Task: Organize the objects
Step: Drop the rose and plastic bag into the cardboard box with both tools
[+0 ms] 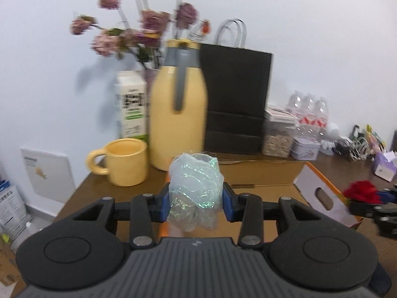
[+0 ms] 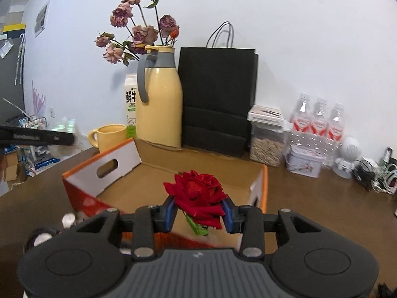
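Left wrist view: left tongs [image 1: 196,200] pinch a crumpled iridescent plastic bundle [image 1: 194,188] between the blue pads, held above the surface [image 1: 99,186]. Yellow mug [image 1: 124,161] and yellow thermos [image 1: 178,114] shown close; frame motion-blurred. Right tongs [image 1: 372,206] enter at right edge with a red blur.

Right wrist view only: open cardboard box [image 2: 173,171] with orange edges seen whole; water bottles [image 2: 320,121] sharp. Right tongs [image 2: 198,211] clamp a red rose [image 2: 198,191], bloom forward of the pads, green stem end below them, over the box. Left tongs [image 2: 44,137] at far left.
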`<state>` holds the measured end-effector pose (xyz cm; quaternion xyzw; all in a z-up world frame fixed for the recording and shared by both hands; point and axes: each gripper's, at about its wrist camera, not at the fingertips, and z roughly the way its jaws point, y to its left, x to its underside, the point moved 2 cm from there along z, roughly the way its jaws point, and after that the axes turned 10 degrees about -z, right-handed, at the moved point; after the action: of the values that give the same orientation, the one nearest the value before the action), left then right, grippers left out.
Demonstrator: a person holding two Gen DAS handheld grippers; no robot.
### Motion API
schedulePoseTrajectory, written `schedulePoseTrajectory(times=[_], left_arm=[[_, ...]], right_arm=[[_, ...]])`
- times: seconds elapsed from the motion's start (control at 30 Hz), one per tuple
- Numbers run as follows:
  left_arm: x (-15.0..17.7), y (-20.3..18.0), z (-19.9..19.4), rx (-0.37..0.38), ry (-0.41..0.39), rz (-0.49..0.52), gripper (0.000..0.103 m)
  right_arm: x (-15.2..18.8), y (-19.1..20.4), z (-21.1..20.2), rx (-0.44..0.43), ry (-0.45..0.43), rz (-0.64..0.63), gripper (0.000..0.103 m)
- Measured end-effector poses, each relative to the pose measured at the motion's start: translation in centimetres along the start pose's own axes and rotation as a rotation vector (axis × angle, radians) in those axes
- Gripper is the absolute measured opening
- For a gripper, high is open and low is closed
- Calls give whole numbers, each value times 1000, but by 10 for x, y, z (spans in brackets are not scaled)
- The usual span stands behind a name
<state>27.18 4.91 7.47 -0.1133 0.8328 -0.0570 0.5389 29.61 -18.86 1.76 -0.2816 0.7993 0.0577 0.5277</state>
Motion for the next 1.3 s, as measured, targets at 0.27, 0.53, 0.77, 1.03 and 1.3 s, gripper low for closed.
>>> schedulePoseTrajectory(times=[0.27,0.53,0.77,1.03,1.3], left_arm=[[10,-44,62,-23,110,74,41],[27,-49,95,-42,199,98,45],[24,-42,82,-57,127,103,103],[15,-40,64,-56,82,91,103],[12,-32,22,-35,17,80,103]], right_arm=[[-15,4,68,-21,111,19,36],[-3,11,101,-33,210,21,39],[0,9,91,-4,193,20,98],[0,8,77,11,166,34,103],[-8,9,37,50,105,37,103]])
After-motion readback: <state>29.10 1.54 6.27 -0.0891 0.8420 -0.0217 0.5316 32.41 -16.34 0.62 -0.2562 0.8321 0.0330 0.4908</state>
